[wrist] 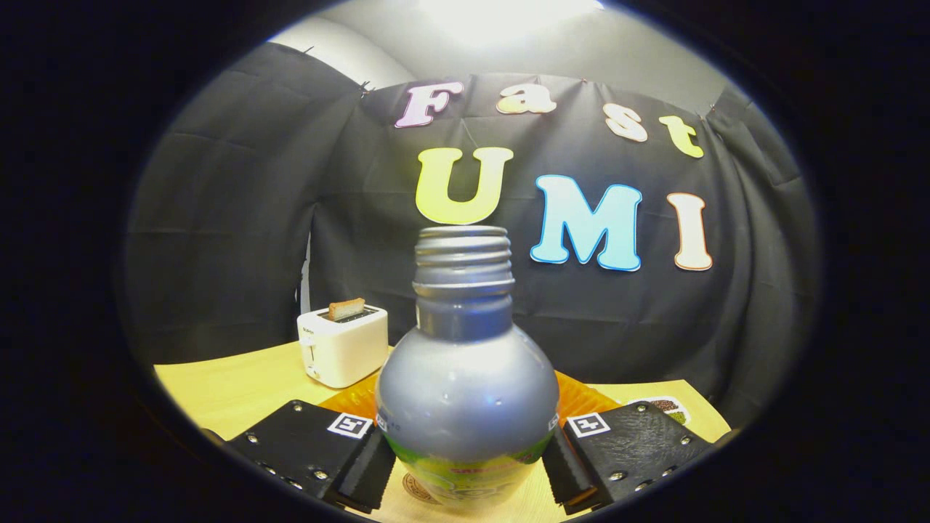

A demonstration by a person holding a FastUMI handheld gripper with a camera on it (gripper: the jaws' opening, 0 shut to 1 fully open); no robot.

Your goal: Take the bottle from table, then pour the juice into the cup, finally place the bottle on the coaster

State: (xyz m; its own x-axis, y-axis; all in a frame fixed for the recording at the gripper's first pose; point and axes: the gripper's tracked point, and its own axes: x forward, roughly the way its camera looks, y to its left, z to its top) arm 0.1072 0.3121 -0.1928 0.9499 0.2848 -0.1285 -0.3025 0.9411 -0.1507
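Upright, bottle (467, 392) between clamped tongs (468, 465)

Tool (468, 457): both fingers pressed on the bottle's sides.
Bottle (465, 392): upright, uncapped, between the fingers.
Toaster (341, 345): at ten o'clock beyond the bottle, on the tabletop (232, 388).

Colours on and around the bottle (467, 392)

Silver-grey over the rounded body and threaded neck of the bottle, with a green and yellow label band low down carrying a little red print. Pale yellow wood grain across the table (232, 388). Bright translucent orange on the ribbed coaster (581, 399) behind the bottle. White on the toaster (343, 346), with a brown slice of toast (346, 309) sticking up from its slot. Black-and-white square markers on the gripper (467, 454) either side of the bottle. White card with brown and green patches (665, 408) beyond the right finger.
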